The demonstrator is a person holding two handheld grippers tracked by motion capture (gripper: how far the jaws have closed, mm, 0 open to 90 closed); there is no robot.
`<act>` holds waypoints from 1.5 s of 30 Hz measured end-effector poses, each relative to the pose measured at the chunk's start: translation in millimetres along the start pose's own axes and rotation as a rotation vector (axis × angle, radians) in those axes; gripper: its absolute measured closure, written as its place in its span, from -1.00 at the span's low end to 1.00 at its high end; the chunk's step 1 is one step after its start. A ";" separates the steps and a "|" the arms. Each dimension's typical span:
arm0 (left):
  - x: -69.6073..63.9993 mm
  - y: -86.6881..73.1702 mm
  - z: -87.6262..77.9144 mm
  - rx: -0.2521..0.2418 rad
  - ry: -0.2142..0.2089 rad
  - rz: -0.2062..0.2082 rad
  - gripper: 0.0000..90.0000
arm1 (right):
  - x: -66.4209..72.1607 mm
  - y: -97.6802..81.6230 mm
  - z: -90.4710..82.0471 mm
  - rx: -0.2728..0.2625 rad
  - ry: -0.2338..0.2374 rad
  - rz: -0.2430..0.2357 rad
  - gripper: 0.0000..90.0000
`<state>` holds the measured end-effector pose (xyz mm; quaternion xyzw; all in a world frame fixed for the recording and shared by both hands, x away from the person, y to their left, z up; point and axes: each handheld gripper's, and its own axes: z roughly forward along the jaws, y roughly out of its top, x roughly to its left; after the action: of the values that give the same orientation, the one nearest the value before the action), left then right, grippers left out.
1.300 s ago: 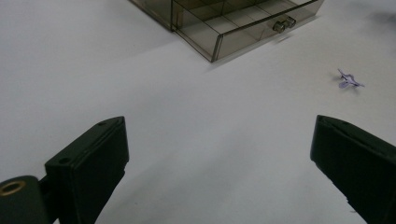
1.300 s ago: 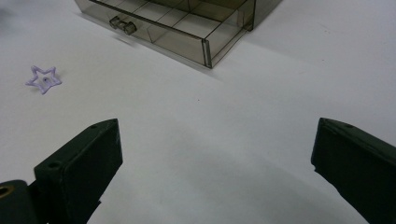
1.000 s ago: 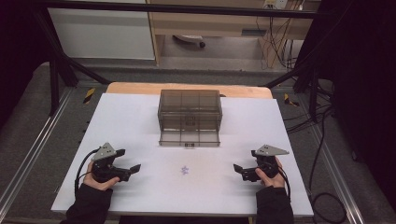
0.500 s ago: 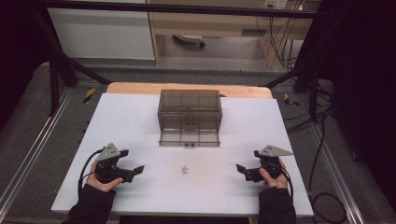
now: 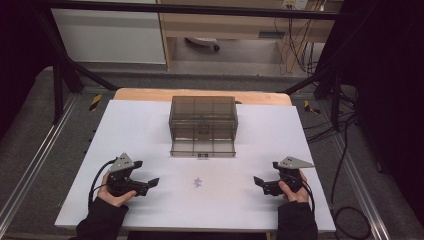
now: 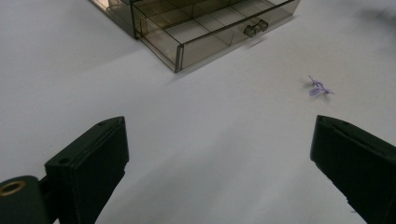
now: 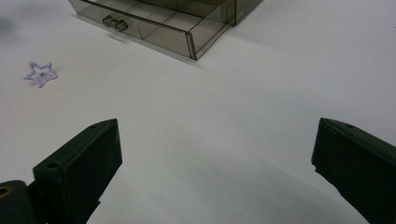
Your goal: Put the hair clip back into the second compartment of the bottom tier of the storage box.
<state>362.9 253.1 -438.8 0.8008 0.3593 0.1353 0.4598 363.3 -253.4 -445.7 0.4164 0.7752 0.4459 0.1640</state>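
Counting one star (image 5: 198, 182), two tongs

White table (image 5: 150, 130) on grey carpeted floor (image 5: 30, 145); dark metal frame (image 5: 60, 75) around, wooden desk (image 5: 220, 22) and cables (image 5: 295, 45) beyond.

The worktop (image 5: 150, 130) is plain white, with a strip of pale wood showing along its far edge. The drawer box (image 5: 203, 116) is smoke-brown see-through plastic, crossed by a grid of darker divider lines; its drawer (image 5: 202, 148) has the same tint, and the knob (image 6: 255, 28) is see-through too. The star (image 5: 198, 182) is pale lilac, an outline shape with a see-through look. Both grippers, left (image 5: 151, 183) and right (image 5: 259, 181), are black, each topped by a grey three-cornered plate; their fingers (image 7: 84, 158) are matt black. The sleeves (image 5: 102, 222) are black. The floor (image 5: 30, 150) around is dark grey.
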 end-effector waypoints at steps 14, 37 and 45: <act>-13.6 10.6 11.0 0.018 -0.017 0.014 -0.92 | -0.2 -0.5 0.7 0.002 0.000 0.004 -0.95; -36.0 40.2 33.4 0.020 -0.057 0.032 -0.92 | -0.2 -0.5 0.4 0.001 -0.003 0.005 -0.95; -42.4 48.1 45.1 0.010 -0.072 0.032 -0.92 | -0.2 -0.6 0.4 0.001 -0.003 0.004 -0.95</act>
<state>379.3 179.2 -418.3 0.8131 0.3301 0.1121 0.4663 363.3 -253.5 -446.4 0.4189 0.7742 0.4452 0.1640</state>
